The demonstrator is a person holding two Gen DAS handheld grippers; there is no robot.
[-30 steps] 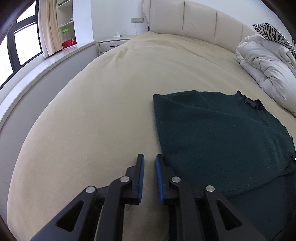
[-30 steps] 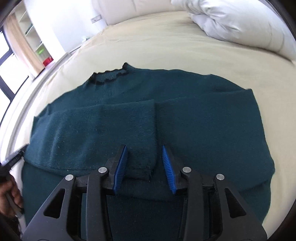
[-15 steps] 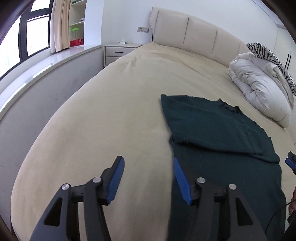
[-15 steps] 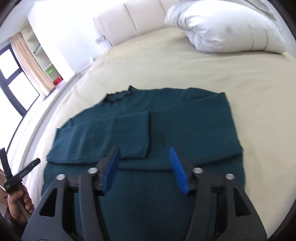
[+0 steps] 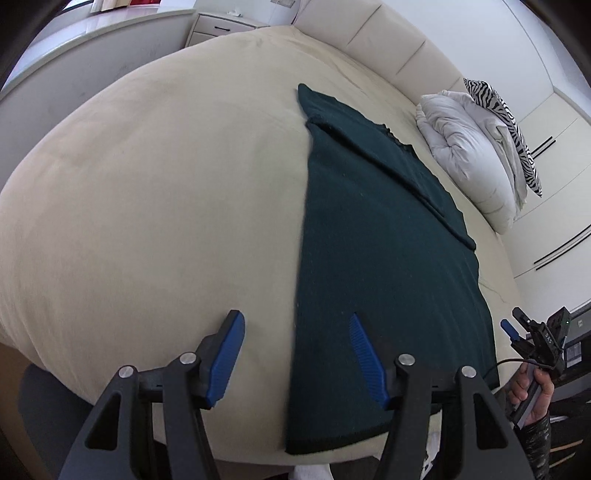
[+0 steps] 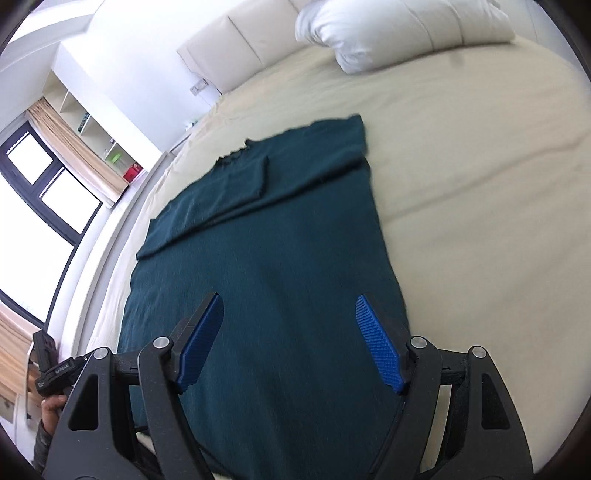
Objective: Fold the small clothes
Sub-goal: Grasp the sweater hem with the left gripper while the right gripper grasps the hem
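A dark green sweater (image 5: 373,258) lies flat on the beige bed (image 5: 166,184), collar at the far end, both sleeves folded across its chest. It also shows in the right wrist view (image 6: 280,266). My left gripper (image 5: 295,350) is open and empty above the sweater's near left hem corner. My right gripper (image 6: 288,339) is open and empty above the near right part of the hem. The right gripper also shows in the left wrist view (image 5: 532,339), off the bed's near edge.
A white duvet (image 5: 476,158) and a zebra-print pillow (image 5: 509,122) lie at the bed's far right. A padded headboard (image 5: 369,40) stands behind. A nightstand (image 5: 218,27) and a windowsill ledge (image 5: 81,44) are on the left.
Both grippers opened wider and pulled back from the folded sleeves toward the sweater's hem at the near bed edge. The sleeves stay folded over the chest.
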